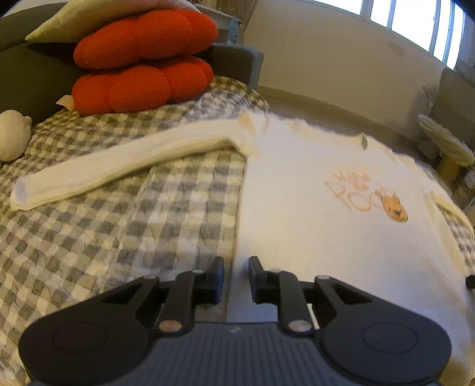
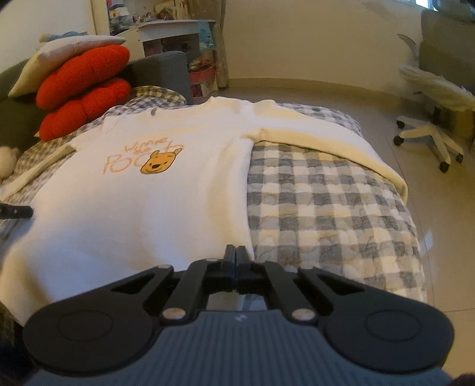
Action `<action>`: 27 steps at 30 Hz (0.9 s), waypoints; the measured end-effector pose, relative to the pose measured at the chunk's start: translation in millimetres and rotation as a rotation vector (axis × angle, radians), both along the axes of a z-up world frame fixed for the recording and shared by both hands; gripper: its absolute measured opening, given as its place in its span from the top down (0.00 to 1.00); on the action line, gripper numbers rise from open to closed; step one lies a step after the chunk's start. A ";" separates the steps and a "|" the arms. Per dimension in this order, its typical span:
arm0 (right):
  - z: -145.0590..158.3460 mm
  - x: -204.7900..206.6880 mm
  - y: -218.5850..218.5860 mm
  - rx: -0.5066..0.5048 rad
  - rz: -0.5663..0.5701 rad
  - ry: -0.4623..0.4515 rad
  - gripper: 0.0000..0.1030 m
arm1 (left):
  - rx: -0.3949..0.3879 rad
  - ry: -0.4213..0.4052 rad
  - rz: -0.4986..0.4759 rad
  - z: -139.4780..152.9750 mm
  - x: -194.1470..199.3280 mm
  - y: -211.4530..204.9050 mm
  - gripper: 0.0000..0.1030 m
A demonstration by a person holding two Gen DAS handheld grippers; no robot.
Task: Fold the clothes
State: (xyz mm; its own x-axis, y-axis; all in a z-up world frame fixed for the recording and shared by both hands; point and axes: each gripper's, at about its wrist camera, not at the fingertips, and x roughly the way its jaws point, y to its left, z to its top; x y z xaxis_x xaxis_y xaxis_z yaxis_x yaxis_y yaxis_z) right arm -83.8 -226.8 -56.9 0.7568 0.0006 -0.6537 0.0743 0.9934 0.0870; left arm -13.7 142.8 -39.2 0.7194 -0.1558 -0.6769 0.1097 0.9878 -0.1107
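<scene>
Sweatshirt (image 2: 142, 202) lay flat, long axis running lower-to-upper frame; left gripper (image 1: 236, 268) unclenched at hem's left corner, right gripper (image 2: 236, 252) clenched, whether on cloth unclear.

A grey-and-white checked quilt (image 2: 326, 193) is covering the bed. Two red puffy cushions (image 1: 142, 62) are sitting stacked at its head, with a pale pillow (image 1: 89, 20) lying on top. A white swivel chair (image 2: 430, 130) is standing on the floor beside the bed, and a cluttered white shelf unit (image 2: 178, 38) is standing against the far wall.
</scene>
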 end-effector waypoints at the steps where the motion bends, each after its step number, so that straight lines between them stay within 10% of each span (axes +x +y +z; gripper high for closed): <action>1: 2.5 1.5 -0.1 -0.011 -0.008 -0.006 0.97 | -0.002 -0.007 0.000 2.3 1.2 0.2 0.82; 10: 10.5 31.2 12.3 0.022 0.042 -0.038 0.86 | 0.035 0.012 -0.047 -7.5 21.6 -34.3 0.82; 21: 4.9 36.7 -4.9 0.031 0.000 -0.025 1.00 | -0.003 0.003 -0.022 3.6 26.2 -15.8 0.87; 27: 9.3 54.6 2.1 0.040 0.001 -0.029 0.86 | 0.019 0.007 -0.033 -7.3 37.7 -23.0 0.86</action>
